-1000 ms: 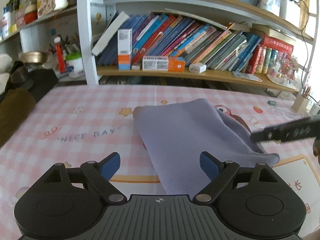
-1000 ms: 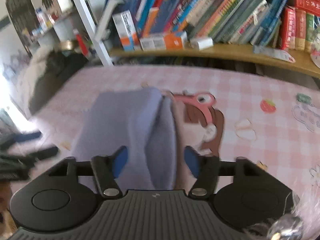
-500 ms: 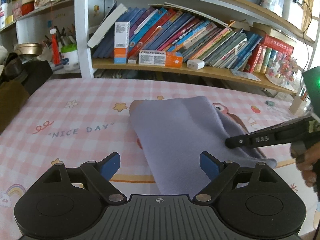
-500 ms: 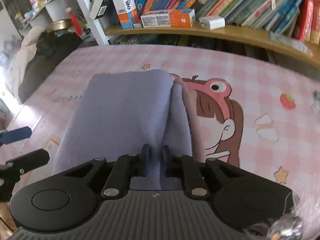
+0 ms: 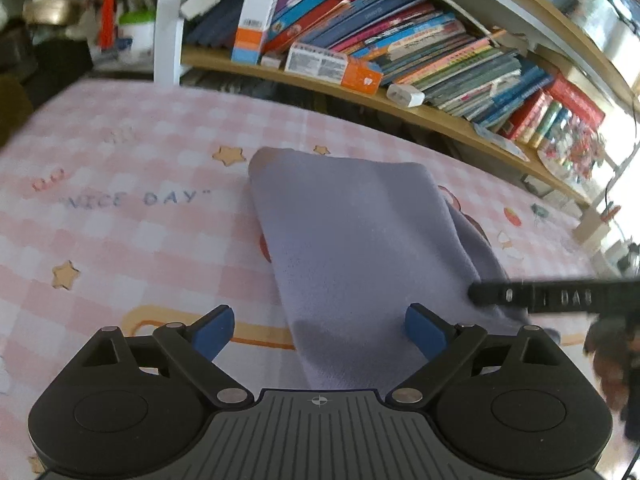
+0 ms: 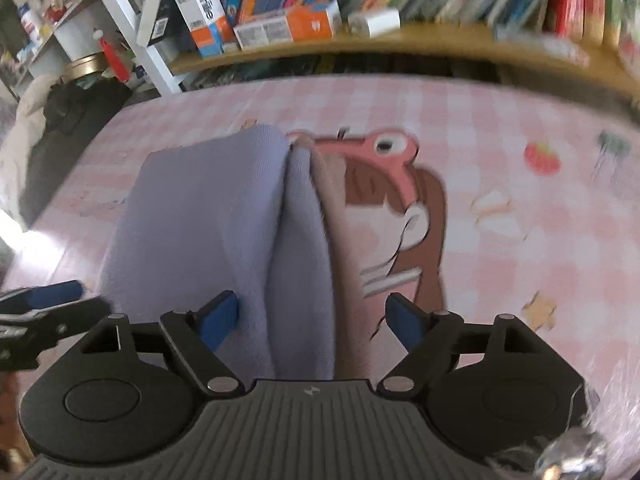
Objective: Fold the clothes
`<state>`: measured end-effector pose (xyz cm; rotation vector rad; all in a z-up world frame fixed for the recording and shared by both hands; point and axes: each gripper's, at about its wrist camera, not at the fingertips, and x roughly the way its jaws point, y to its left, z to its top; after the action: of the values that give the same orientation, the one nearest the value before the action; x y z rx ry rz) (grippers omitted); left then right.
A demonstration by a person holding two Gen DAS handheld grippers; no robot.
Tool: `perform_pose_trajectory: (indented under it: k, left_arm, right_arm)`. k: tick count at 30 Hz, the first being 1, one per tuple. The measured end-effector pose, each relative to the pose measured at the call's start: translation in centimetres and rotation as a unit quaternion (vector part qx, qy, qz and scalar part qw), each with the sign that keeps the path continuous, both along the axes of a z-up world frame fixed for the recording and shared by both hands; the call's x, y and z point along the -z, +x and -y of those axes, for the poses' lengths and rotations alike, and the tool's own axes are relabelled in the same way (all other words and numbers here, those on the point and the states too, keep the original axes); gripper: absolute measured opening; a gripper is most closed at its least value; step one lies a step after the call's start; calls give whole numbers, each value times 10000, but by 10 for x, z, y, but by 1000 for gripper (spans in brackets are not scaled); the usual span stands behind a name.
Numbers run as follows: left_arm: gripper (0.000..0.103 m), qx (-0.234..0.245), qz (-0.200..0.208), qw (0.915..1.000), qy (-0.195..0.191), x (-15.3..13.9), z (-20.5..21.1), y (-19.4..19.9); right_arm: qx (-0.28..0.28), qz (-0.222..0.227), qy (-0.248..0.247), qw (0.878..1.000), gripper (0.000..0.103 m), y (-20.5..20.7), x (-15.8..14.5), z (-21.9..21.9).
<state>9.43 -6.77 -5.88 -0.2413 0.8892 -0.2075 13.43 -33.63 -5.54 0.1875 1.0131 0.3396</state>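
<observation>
Left wrist view: the cloth (image 5: 360, 248), a lavender folded garment, lies on the pink checked table (image 5: 132, 240), just right of the "NICE DAY" print. Left gripper (image 5: 319, 330) hovers over the cloth's near edge, jaws opening wide, nothing pinched. Right gripper (image 6: 312, 320) straddles the cloth's right-hand ridge, jaws opening too, fabric between them but the pads clear of it.

Risks now! That ridge on the cloth's right side stands up in loose layers; close on only the top layer and the fold could peel apart or drag crooked. If the left jaws come down past the cloth's edge they would nip table cover instead. Both grippers crowd the cloth's near end, so a bump looks possible.

Hard to read: the cloth's near edge vanishes under both gripper bodies, motion blur smears the right wrist view, and what kind of garment it is can't be told.
</observation>
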Motion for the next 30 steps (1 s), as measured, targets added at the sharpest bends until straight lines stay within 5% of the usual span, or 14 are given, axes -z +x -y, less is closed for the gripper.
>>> perform_pose_trajectory:
  k: [5,11,13,21,25,30]
  left_arm:
    - [95,-121,-312,9984,-452,11,-6,12]
    - [91,-174,-507,9942,-930,23,-10,19]
    - [68,-50,-508,9928,-1084,22,-8,19]
    - [55,395,-331,9980,-367,4,8,3]
    - [55,694,-311,9971,-10,-6,11,-17]
    - [59,889,-513,9947,-104,-1,5,-36]
  right_arm:
    - [83,-260,499,9984,59,-2,5,4]
    - [253,-315,760,9963,50,-5,6,10]
    - [296,-283,795,9960,40,-7,4,10]
    - [111,219,66,9997,24,-42,-19,-13]
    - [152,-39,189,9997,24,-67,-19,-11]
    - [387,-379,523,9972,28,-95,-14,-1]
